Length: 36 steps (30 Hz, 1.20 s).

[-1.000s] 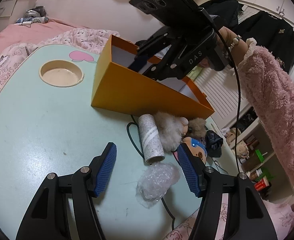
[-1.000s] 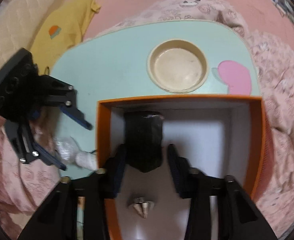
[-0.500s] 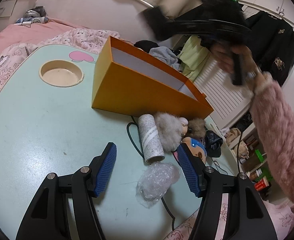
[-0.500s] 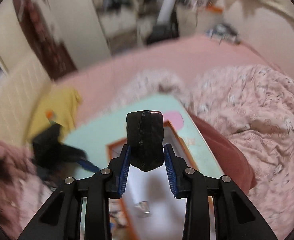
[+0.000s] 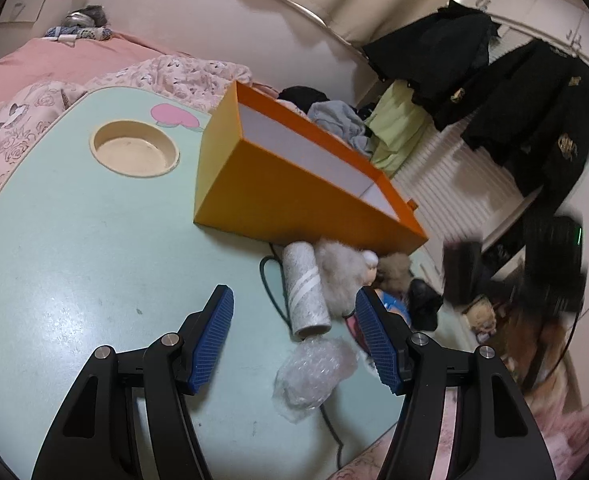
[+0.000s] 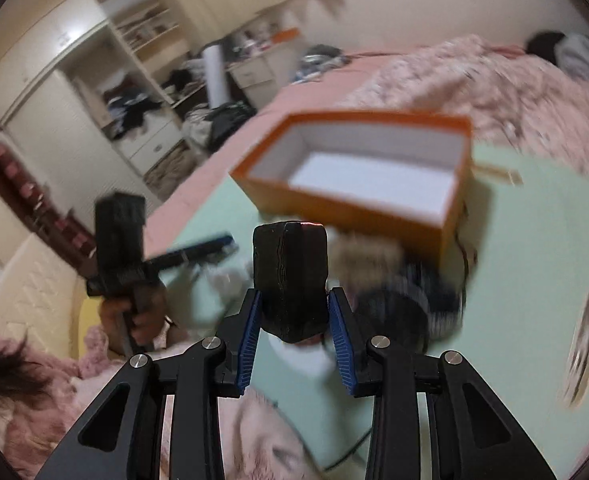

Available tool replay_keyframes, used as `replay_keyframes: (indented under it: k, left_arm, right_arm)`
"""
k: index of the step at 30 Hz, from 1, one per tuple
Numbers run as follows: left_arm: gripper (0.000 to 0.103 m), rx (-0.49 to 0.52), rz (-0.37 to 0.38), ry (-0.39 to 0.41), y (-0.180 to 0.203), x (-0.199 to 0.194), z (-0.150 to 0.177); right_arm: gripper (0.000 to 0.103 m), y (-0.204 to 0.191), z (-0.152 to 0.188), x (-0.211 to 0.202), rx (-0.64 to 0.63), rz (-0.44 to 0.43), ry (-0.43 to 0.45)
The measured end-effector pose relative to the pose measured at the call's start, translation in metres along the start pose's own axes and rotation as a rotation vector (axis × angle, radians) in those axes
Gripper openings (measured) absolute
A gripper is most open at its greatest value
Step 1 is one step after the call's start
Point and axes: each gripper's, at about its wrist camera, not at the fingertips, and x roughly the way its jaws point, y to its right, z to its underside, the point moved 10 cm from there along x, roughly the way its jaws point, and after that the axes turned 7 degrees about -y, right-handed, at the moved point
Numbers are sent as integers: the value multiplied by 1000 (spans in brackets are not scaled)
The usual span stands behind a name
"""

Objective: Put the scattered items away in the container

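Pale green surface [image 5: 74,248], with a round recess [image 5: 134,154] near its far edge. Orange container [image 5: 294,196], open-topped and white inside, stands toward the far right corner; its floor appears bare in the right wrist view. Scattered items lie along the container's near wall, toward the surface's right edge: a patterned cardboard tube [image 5: 306,292], a fluffy toy [image 5: 340,276] touching it, a crumpled bubble wrap [image 5: 314,372] nearer the front edge, and a dark cable [image 5: 272,284]. Left gripper [image 5: 294,340]: jaws released, empty, hovering over the tube and wrap. Right gripper [image 6: 294,336]: jaws clenched on a black block [image 6: 290,276], off the container, above the blurred items.
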Motion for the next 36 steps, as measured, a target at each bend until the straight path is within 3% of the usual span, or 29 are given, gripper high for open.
replay_keyframes:
  k: [4,8,13,15,19,22,27,32,36]
  left_arm:
    - [64,41,-16,21,12,-8,-14]
    - [64,82,-77,33,20,-12,-33]
    - [64,125,-148,-10,26,0,-46]
    - [64,145,-168,-52,31,7,-53]
    - [64,184,-208,-176,46,24,-78]
    - [64,182,-222,-266,58,39,-96]
    - [64,253,-319,-329,70,65,-109]
    - [64,211,-295,-523,69,108,-93]
    - [64,188,-303,-584,65,128,-88]
  right_arm:
    - [33,14,26,7,132,-1,26]
    - [33,19,33,18,174,31,37]
    - [41,25,34,27,147,191,64]
    - [47,22,31,23,115,270,76]
    - [78,8,13,-5,67,402,212]
    - [79,0,3,-16,91,400,275]
    - [80,3,-4,-15,104,588,258]
    - [79,4,-3,-7,59,691,236]
    - [80,4,-3,-3,30,705,232]
